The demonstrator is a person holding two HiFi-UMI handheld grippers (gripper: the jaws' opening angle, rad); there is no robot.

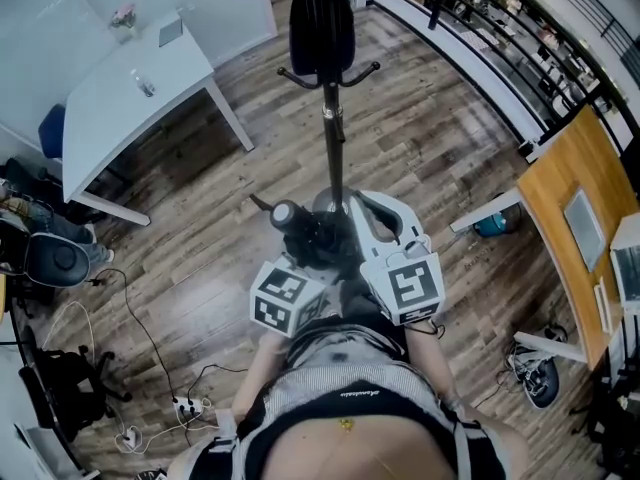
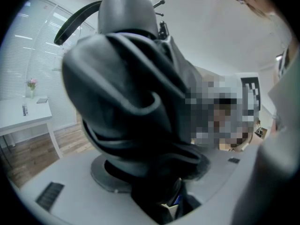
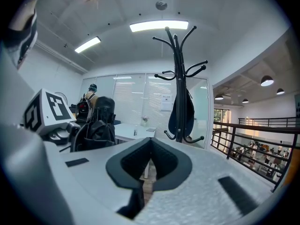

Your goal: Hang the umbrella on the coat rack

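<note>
Umbrella (image 2: 131,102), clamped by left gripper (image 2: 161,186) alone, may slip short of coat rack (image 3: 177,78); right gripper (image 3: 149,168) pinched together, empty.

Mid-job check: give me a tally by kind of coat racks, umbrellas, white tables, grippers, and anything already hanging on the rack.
Coat rack: 1
Umbrella: 1
White table: 1
Grippers: 2 (left gripper holding the umbrella, right gripper empty)
Dark item hanging on the rack: 1
Total: 6
</note>
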